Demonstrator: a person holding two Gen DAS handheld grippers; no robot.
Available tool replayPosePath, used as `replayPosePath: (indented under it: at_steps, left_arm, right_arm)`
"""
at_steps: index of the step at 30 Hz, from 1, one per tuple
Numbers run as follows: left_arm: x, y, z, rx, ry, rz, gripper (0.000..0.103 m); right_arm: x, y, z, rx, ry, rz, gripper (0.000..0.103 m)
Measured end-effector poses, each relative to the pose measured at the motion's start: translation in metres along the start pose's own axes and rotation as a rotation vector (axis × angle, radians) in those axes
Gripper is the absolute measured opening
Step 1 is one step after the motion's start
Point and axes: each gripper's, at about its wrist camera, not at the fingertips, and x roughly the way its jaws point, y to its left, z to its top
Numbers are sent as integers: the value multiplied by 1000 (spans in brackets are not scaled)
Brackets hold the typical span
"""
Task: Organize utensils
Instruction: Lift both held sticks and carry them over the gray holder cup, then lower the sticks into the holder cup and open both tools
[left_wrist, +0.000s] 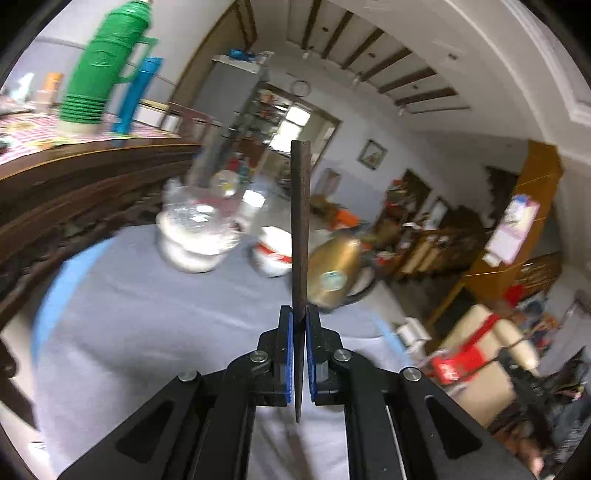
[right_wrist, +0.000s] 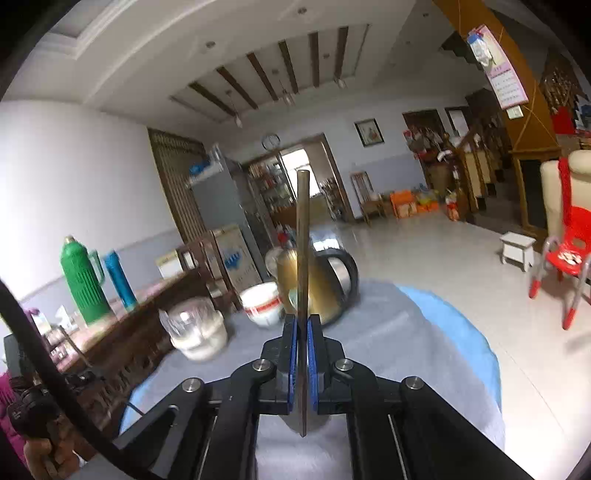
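Note:
My left gripper (left_wrist: 299, 314) is shut on a dark, flat utensil handle (left_wrist: 299, 221) that stands upright, edge-on, above the grey-clothed table (left_wrist: 129, 314). My right gripper (right_wrist: 302, 321) is shut on a thin metal utensil (right_wrist: 303, 240), also upright and edge-on; its broader end hangs below the fingers. Both are held in the air over the table. I cannot tell what kind of utensil either one is.
On the table stand a clear container on a white bowl (right_wrist: 197, 328), a red-and-white cup (right_wrist: 262, 302) and a golden kettle (right_wrist: 321, 284). A wooden sideboard (left_wrist: 74, 177) carries a green thermos (left_wrist: 103, 66) and a blue flask (left_wrist: 138, 96). A red chair (right_wrist: 569, 251) stands on the floor.

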Motion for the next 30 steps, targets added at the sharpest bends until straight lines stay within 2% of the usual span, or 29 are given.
replayPosePath:
  at_steps: [3, 6, 9, 13, 19, 30]
  left_arm:
    - [18, -29, 14, 11, -3, -68, 7]
    - [44, -57, 23, 34, 9, -119, 7]
    - [70, -78, 23, 58, 29, -131, 7]
    - [103, -88, 15, 93, 72, -114, 7]
    - [145, -87, -8, 146, 176, -55, 7]
    - [166, -83, -30, 173, 289, -1, 8]
  right_arm:
    - [12, 8, 18, -3, -35, 21, 6]
    - [35, 14, 27, -3, -31, 40, 6]
    - [60, 20, 26, -26, -13, 38, 6]
    - [90, 21, 16, -56, 33, 18, 6]
    - [126, 9, -1, -45, 138, 17, 6]
    - [164, -5, -34, -41, 315, 9, 8]
